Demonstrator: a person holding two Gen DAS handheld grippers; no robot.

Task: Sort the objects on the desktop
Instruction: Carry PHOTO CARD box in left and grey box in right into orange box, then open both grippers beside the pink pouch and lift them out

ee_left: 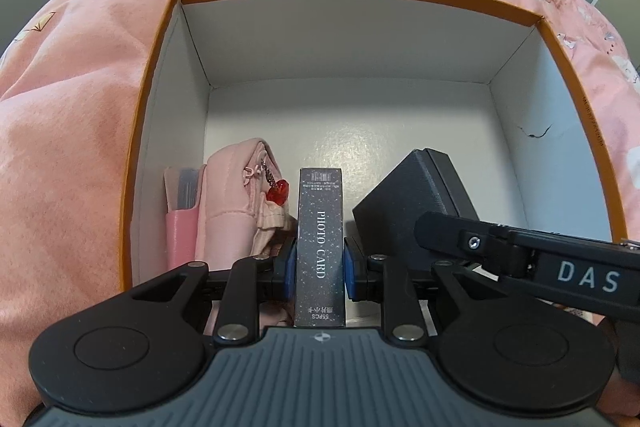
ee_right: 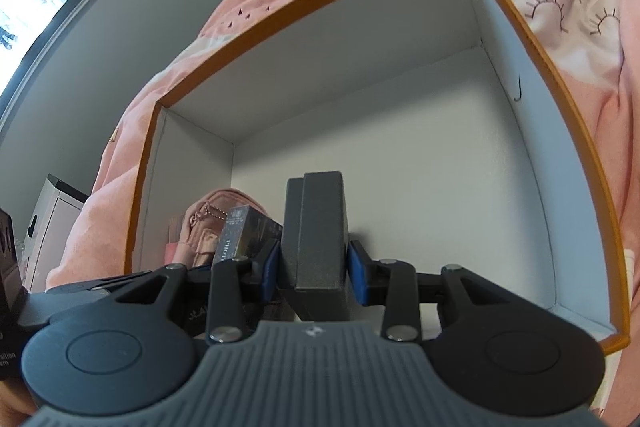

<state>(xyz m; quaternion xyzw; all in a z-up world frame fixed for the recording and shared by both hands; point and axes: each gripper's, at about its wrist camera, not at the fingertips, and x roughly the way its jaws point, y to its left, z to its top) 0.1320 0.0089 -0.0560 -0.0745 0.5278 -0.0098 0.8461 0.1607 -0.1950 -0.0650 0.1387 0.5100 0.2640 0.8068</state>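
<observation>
1. Left gripper [ee_left: 320, 267] is clamped on the card box [ee_left: 320, 247], its blue pads [ee_left: 289, 269] pressed against both long sides; the box reads "PHOTO CARD" and stands on end, pointing away from the camera.
2. Right gripper [ee_right: 313, 267] is clamped on the black box [ee_right: 316, 231], blue pads [ee_right: 356, 277] tight on its two faces; the box is held upright.
3. Both held items sit within the open carton [ee_left: 160, 131], which has an orange rim and white inner walls.
4. At the carton's left wall, a pink sleeve [ee_left: 182, 211] stands on edge.
5. Just right of it lies a pink pouch [ee_left: 236, 203], with a red charm [ee_left: 278, 191] hanging on a short chain, touching the card box's left side.
6. Right of the card box, the black box [ee_left: 404, 199] is tilted, with the right gripper's arm marked "DAS" [ee_left: 588, 281] crossing in front.
7. A scuff [ee_left: 536, 133] marks the carton's right wall.
8. A pink quilt [ee_left: 72, 131] printed with cranes surrounds the carton.
</observation>
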